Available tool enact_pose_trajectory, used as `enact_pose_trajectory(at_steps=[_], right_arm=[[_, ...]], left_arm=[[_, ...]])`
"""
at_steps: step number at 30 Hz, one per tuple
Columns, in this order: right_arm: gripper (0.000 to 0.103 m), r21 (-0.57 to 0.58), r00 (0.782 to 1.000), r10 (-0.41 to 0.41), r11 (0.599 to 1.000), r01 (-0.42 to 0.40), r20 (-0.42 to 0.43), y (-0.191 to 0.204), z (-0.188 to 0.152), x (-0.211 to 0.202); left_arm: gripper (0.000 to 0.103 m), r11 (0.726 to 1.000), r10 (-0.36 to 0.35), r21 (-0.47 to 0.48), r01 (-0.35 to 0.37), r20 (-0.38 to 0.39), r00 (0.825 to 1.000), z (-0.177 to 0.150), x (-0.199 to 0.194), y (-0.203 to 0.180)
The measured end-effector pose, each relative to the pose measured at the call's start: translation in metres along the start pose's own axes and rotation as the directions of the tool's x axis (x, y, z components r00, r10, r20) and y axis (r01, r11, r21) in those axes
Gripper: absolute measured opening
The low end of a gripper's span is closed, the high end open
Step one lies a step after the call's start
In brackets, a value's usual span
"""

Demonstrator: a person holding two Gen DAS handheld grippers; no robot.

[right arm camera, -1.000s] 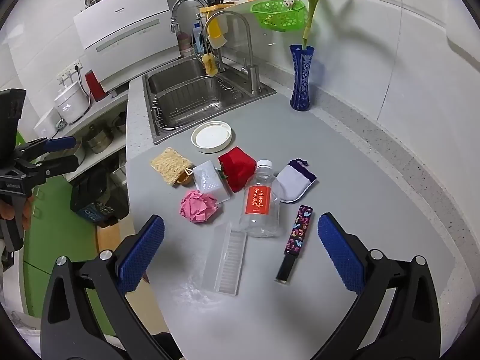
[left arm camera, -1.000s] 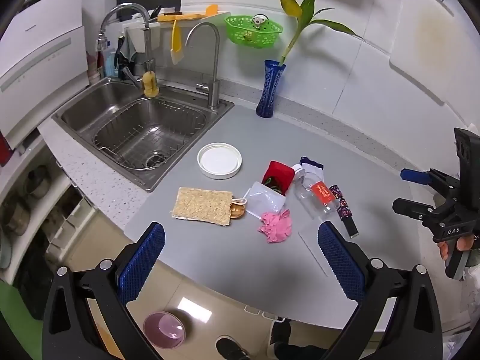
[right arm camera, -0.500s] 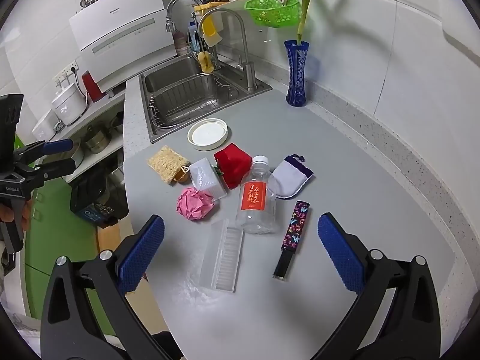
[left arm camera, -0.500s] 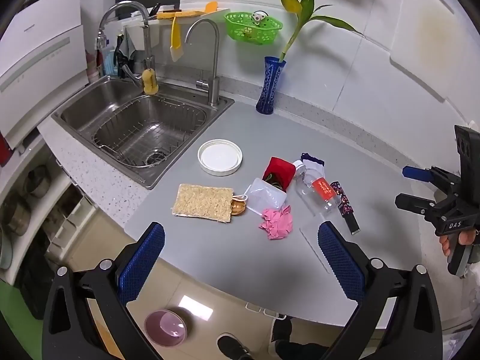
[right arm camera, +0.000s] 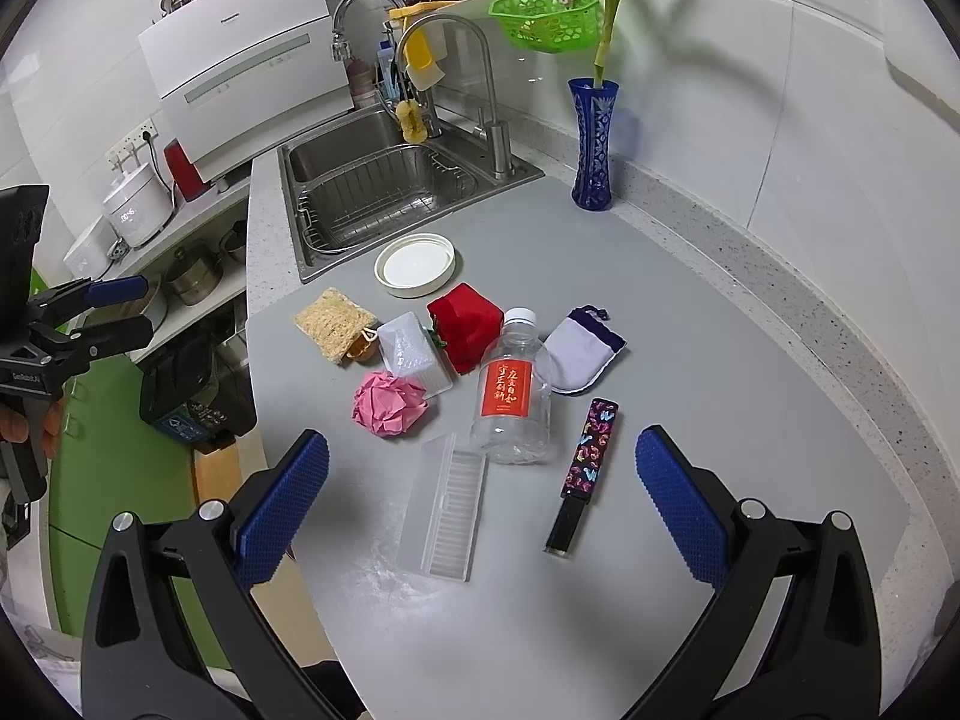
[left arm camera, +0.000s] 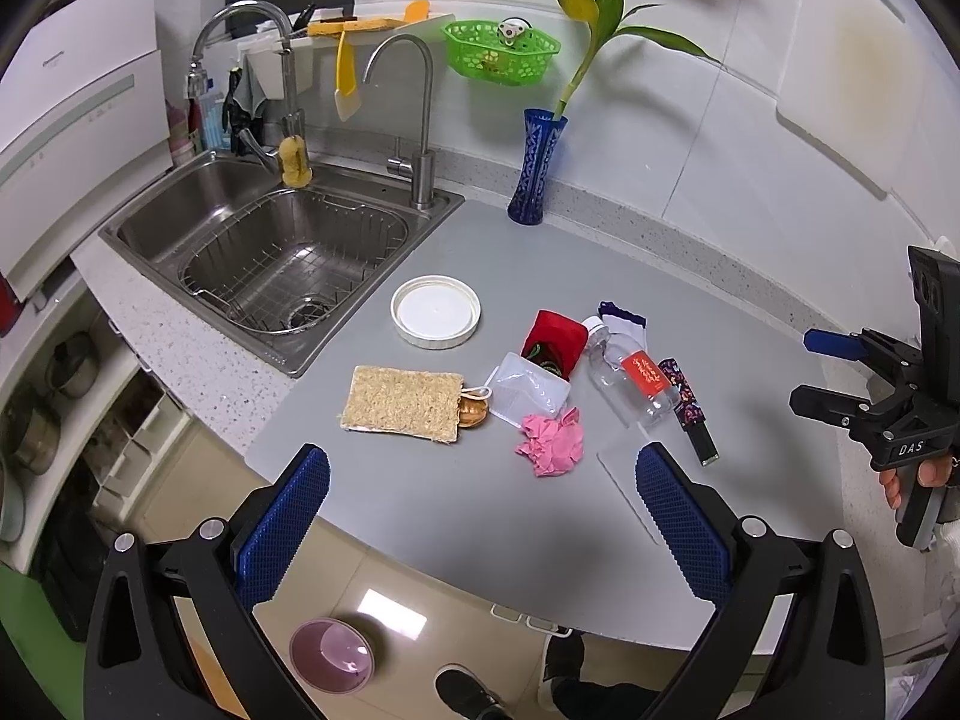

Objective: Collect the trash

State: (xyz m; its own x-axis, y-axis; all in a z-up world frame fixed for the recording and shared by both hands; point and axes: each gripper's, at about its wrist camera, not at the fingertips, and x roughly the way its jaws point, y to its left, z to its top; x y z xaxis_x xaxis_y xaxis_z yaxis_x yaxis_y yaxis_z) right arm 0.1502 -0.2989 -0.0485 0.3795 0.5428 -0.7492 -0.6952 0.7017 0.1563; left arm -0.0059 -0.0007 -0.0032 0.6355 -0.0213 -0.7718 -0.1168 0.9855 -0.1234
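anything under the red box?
The red box overlaps the clear tray, with green leaves poking out between them. Beneath its middle is hidden.

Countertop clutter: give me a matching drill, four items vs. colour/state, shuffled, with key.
Items:
1. crumpled paper ball
2. plastic bottle
3. vase
4. round lid

Descriptions:
A. blue, upright, holds a green stalk
B. white, flat near the sink
C. pink, beside a clear box
D. clear, red label, lying down

Pairs: 1-C, 2-D, 3-A, 4-B
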Motion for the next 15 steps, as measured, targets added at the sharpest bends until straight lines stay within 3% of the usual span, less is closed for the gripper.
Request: enact_pose_trajectory(at_steps=[15], right_arm=[[0.100, 0.000, 1.000, -0.003, 1.000, 0.003, -0.005, -0.0014, -0.0010, 0.0003]], left_arm=[[0.098, 1.000, -0.008, 0.008, 0.008, -0.002, 1.000, 0.0037, 0.0029, -0.0022]])
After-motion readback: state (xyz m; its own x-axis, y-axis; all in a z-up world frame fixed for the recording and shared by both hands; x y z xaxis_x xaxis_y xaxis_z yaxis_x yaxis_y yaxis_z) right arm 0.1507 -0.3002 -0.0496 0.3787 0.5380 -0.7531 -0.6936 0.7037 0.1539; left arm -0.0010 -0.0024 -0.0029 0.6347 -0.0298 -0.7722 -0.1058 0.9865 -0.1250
